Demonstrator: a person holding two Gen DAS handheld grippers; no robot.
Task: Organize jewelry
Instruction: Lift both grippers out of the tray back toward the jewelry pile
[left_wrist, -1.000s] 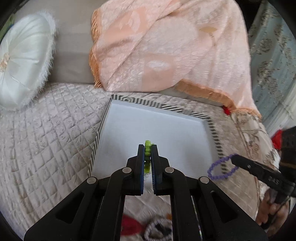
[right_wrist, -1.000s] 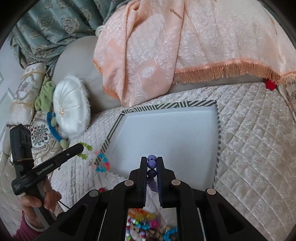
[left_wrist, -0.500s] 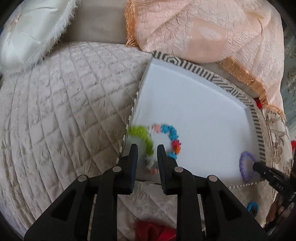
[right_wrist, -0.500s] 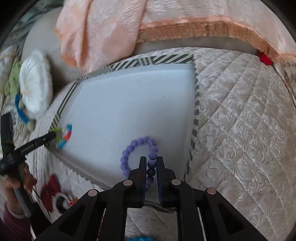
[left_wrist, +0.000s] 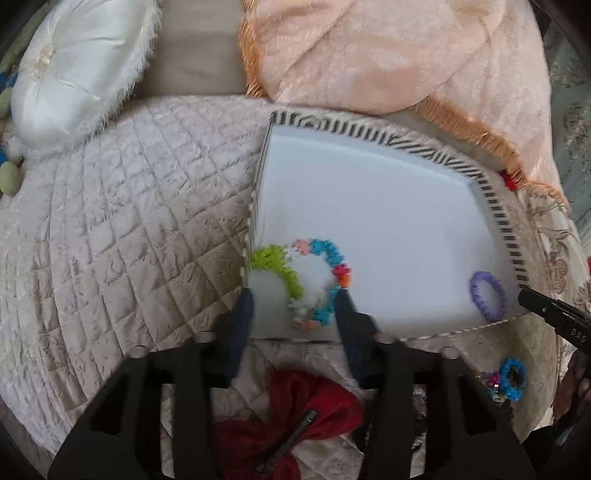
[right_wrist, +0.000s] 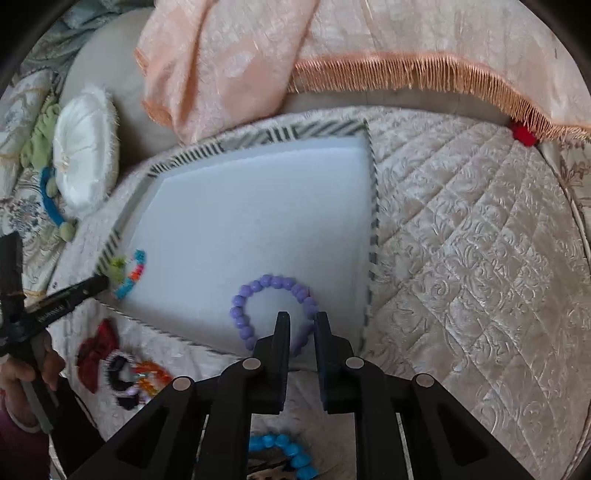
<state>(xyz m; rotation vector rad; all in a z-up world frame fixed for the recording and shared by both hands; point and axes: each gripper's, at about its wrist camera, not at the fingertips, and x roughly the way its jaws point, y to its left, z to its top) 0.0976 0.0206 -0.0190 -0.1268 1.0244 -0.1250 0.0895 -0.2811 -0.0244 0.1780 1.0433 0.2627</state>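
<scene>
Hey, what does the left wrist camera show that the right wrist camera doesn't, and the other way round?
Only the left wrist view shows the left gripper from behind, its jaws opening around the multicolored bracelet. Only the right wrist view shows the right gripper from behind, pinching the purple bracelet, plus a blue bracelet below it. Both show the white tray on the quilted cover, both bracelets lying in it, the round white cushion and the red bow.

Purple bracelet (right_wrist: 273, 306), multicoloured bracelet (left_wrist: 314, 280), white tray (left_wrist: 369, 206) with striped rim.
</scene>
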